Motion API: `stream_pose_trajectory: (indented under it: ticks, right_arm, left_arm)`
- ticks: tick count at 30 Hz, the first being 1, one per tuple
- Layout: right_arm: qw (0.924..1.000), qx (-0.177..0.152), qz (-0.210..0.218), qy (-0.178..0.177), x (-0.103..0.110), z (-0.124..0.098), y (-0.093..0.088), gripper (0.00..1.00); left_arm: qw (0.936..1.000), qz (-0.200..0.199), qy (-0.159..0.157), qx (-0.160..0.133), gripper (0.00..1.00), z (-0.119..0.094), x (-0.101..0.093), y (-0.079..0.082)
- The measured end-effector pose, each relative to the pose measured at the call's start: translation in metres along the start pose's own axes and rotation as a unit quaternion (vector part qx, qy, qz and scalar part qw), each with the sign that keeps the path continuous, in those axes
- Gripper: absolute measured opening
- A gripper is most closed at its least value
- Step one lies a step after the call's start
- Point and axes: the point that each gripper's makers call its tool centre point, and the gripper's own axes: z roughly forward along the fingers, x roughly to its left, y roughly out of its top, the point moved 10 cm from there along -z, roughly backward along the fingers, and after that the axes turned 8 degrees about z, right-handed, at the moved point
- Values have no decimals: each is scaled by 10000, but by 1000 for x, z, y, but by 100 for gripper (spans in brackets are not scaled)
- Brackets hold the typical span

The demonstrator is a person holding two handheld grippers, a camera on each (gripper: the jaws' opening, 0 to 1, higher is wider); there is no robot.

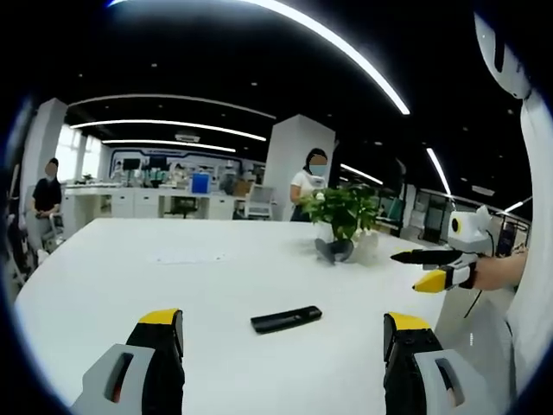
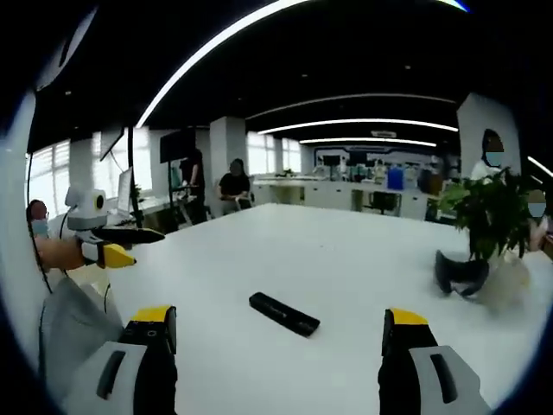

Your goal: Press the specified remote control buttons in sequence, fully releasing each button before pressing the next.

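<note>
- The left gripper (image 1: 283, 333) hovers above the smooth white table (image 1: 130, 285), its yellow-tipped black jaws spread wide, holding nothing.
- The right gripper (image 2: 276, 333) hovers likewise, jaws wide apart and empty; in the left gripper view it sits off to the right, held level in a hand (image 1: 497, 272).
- The remote control (image 1: 286, 319), a slim black bar, lies flat on the table just ahead between each gripper's jaws, untouched.
- Farther off, right of the remote, stands a leafy green plant (image 1: 341, 207) in a pale pot.
</note>
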Motion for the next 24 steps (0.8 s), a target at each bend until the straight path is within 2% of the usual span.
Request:
stream_pose_trajectory:
  ticks: [7, 15, 19, 24]
  right_arm:
    - [9998, -106, 60, -165, 2, -13, 0, 99]
    - [9998, -138, 18, -172, 6, -20, 1, 99]
    - [9998, -143, -8, -118, 10, -25, 2, 99]
    - [9998, -143, -19, -127, 14, -30, 0, 99]
  left_arm:
    - [10000, 43, -36, -34, 100, 0, -4, 4]
    - [9999, 95, -102, -76, 100, -5, -11, 10]
    - [9990, 401, -167, 59, 100, -9, -12, 13]
    - [9989, 417, -197, 49, 100, -15, -14, 15]
